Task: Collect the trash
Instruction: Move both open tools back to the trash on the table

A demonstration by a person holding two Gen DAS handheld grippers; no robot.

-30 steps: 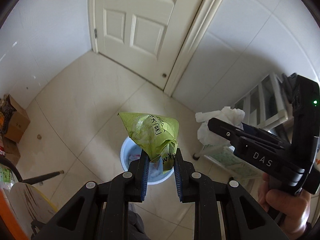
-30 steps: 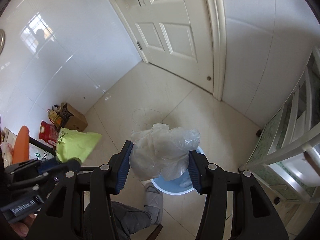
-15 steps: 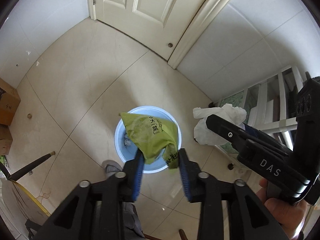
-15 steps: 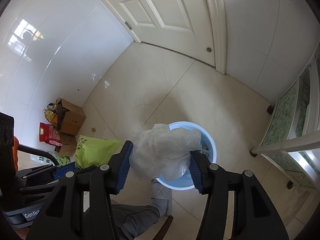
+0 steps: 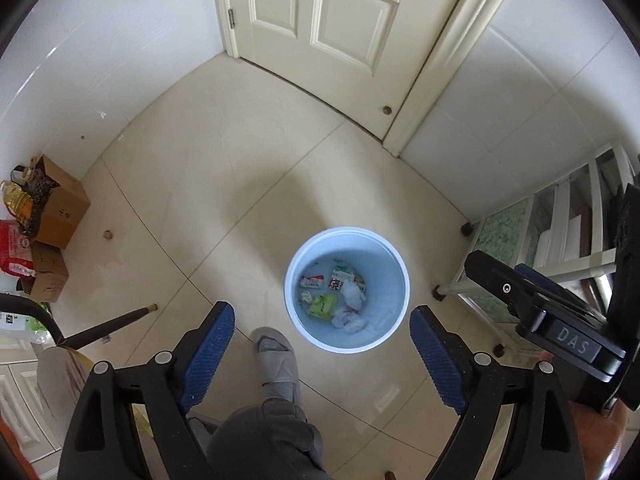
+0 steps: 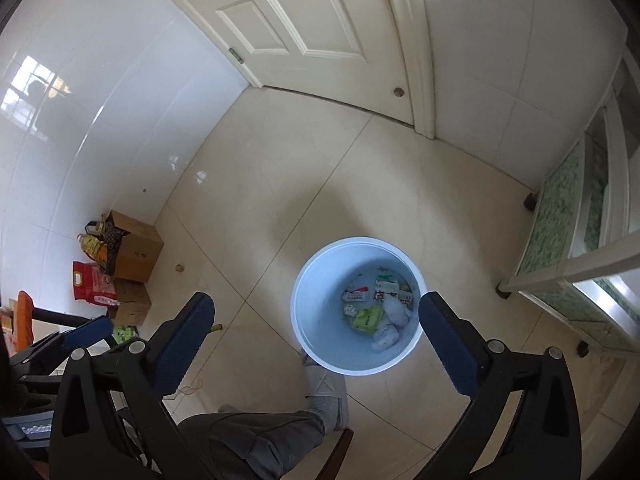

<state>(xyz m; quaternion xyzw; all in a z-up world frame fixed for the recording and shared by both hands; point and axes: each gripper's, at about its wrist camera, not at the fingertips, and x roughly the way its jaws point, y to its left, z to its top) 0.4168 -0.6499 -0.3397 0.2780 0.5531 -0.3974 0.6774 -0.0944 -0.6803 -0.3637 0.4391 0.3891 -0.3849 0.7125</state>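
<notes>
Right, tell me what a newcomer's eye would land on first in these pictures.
First, the round pale-blue plastic bin on the cream tiled floor, with a green crumpled wrapper and white wads lying at its bottom. Next, the left gripper and right gripper hanging above it, jaws wide and holding nothing. Then the brown cardboard boxes against the left wall.

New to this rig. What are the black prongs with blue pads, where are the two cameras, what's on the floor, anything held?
No robot: a person holds a two-finger gripper in each hand. Each picture comes from a fisheye camera on one gripper, looking along its fingers. The left gripper and right gripper are both open and hold nothing. Below them on the tiled floor stands a light blue bin containing a green wrapper, crumpled white plastic and small packets. Cardboard boxes sit by the wall; the person's grey slipper is beside the bin.
</notes>
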